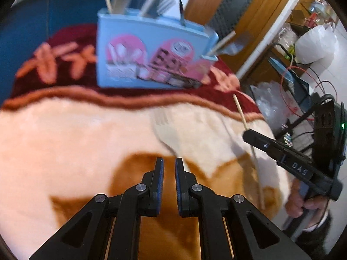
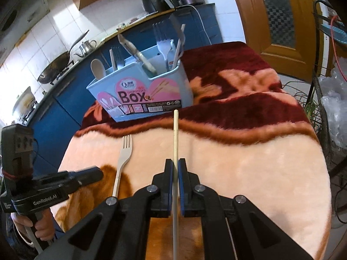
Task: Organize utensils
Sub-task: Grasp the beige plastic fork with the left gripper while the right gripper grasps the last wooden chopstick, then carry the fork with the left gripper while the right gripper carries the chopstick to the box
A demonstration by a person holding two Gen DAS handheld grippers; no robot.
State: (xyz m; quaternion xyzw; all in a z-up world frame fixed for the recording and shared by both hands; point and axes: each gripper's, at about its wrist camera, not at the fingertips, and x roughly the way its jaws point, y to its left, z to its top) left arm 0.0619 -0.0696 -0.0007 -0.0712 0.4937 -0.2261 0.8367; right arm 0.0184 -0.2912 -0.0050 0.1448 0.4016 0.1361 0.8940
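A light blue utensil box (image 2: 143,91) stands at the far side of the blanket-covered table, holding spoons, forks and chopsticks; it also shows in the left wrist view (image 1: 151,54). My right gripper (image 2: 175,169) is shut on a wooden chopstick (image 2: 175,134) that points toward the box; the gripper (image 1: 246,134) and chopstick (image 1: 239,108) also show in the left wrist view. A pale fork (image 2: 123,162) lies on the blanket left of the chopstick, and also shows in the left wrist view (image 1: 167,134). My left gripper (image 1: 168,162) is empty, jaws narrowly apart, just behind the fork's handle; it also shows in the right wrist view (image 2: 98,173).
The table wears a plush peach, orange and maroon blanket (image 2: 249,162). Blue kitchen cabinets (image 2: 65,99) with a wok and kettle stand behind. A wire rack (image 2: 321,99) with plastic bags stands at the right. A wooden door (image 2: 279,21) is beyond.
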